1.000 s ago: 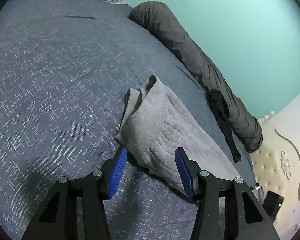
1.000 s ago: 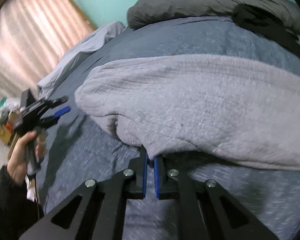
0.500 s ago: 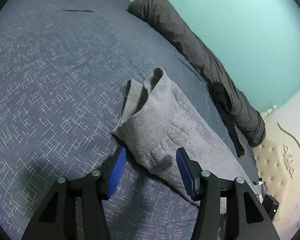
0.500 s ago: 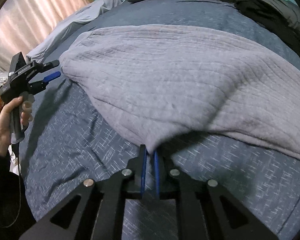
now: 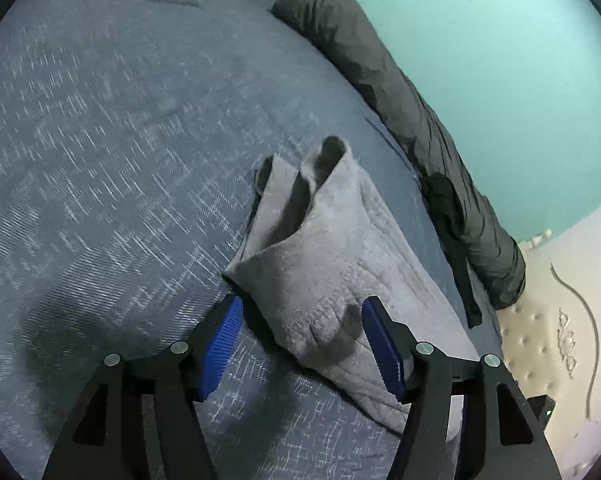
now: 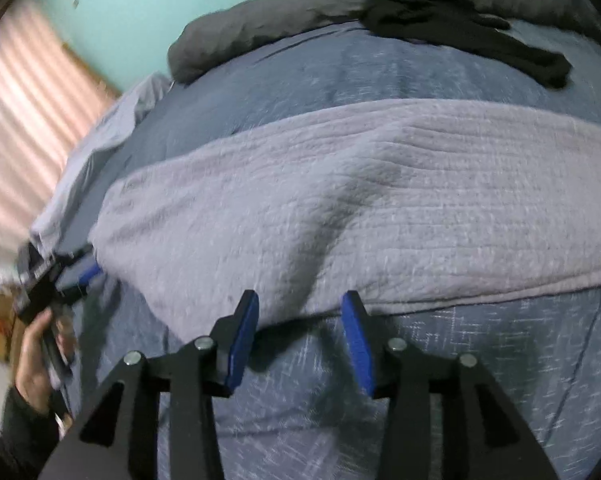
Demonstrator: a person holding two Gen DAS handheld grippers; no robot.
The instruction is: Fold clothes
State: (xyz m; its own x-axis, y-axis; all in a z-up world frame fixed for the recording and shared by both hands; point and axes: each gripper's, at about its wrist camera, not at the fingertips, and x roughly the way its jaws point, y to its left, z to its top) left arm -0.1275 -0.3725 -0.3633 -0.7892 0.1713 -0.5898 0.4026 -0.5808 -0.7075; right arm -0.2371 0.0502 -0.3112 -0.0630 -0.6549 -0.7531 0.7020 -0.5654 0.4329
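Bedding fills everything ahead of your two tongs: a blue patterned bedspread [image 5: 100, 160] runs out beyond both sets of fingers. Along its far edge, well past the fingertips, you have a long dark grey rolled duvet [image 5: 400, 112] against the teal wall [image 5: 480, 40], with a black garment [image 6: 440, 24] draped over and beside it. Off to the right of your left tongs sits a cream tufted headboard [image 5: 540, 340].

Your task piece, the grey textured garment [image 6: 360, 200], lies on the bedspread in a long folded band stretching across in front of your right gripper [image 6: 298, 334]. Its near edge sits just beyond those blue pads, which are spread apart and pinching nothing. One end of the band reaches your left gripper [image 5: 302, 346]; the hemmed corner lies between its widely spread fingers, not clamped, with loose folds standing up just ahead. From the right wrist view, your left hand [image 6: 36, 356] grips the tool's handle at far left, blurred.
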